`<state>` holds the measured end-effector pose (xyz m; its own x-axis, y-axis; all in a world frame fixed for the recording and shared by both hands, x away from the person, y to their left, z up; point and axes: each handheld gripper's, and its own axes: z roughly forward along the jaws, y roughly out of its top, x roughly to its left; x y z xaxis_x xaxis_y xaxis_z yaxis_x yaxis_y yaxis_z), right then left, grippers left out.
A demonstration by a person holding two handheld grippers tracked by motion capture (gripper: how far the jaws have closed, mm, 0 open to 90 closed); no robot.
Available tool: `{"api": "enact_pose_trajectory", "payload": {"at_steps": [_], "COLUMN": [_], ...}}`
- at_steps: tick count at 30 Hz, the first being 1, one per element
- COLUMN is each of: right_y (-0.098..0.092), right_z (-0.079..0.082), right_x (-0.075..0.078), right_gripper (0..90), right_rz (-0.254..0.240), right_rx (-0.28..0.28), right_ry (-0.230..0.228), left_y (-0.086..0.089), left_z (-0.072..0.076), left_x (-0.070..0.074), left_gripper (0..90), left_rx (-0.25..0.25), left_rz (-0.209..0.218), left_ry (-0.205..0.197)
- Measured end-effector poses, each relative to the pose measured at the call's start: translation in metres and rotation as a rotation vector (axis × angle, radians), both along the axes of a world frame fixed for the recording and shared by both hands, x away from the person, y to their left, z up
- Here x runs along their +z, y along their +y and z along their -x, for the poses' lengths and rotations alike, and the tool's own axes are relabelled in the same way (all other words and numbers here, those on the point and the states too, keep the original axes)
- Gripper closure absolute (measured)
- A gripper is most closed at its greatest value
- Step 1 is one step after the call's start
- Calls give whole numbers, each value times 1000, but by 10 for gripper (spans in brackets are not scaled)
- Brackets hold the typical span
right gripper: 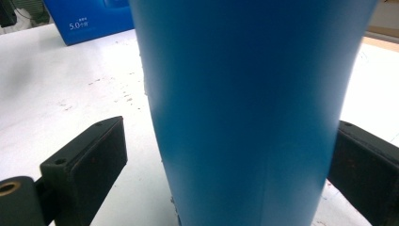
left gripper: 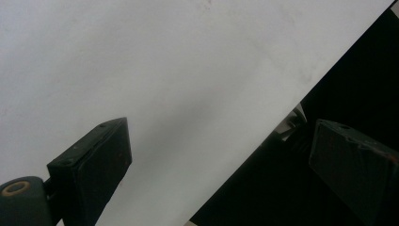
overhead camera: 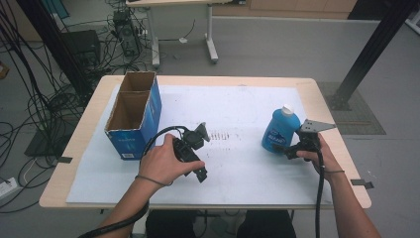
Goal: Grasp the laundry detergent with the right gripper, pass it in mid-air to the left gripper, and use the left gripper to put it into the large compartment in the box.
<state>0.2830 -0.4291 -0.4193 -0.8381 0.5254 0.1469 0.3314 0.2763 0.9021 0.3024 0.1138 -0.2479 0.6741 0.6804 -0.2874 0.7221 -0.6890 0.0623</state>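
Standing between wide right gripper (right gripper: 226, 160) jaws, blue bottle (right gripper: 249, 108), left gripper (left gripper: 226, 160) jaws wide.

This looks like a lab or test room set up for recording. A plain wooden table (overhead camera: 327, 99) covered with a white sheet (overhead camera: 237, 114) stands on a grey carpeted floor (overhead camera: 277, 44). At the far left, bundles of black cables (overhead camera: 29, 99) hang and sprawl beside a dark equipment box (overhead camera: 81, 42). Black metal frame posts (overhead camera: 371, 49) rise at the far right, and the legs of another desk (overhead camera: 210, 39) stand farther back.
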Motion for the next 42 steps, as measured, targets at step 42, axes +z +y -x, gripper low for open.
{"api": "enact_pose_trajectory", "payload": {"at_steps": [42], "right_y": [-2], "right_z": [-1], "right_x": [-13], "right_gripper": [346], "right_rz": [-49], "right_rx": [3], "right_ry": [-19], "left_y": [-3], "left_z": [-1], "left_x": [0], "left_gripper": [66], "left_rx": [1], "left_rz": [-8], "left_ry": [0]}}
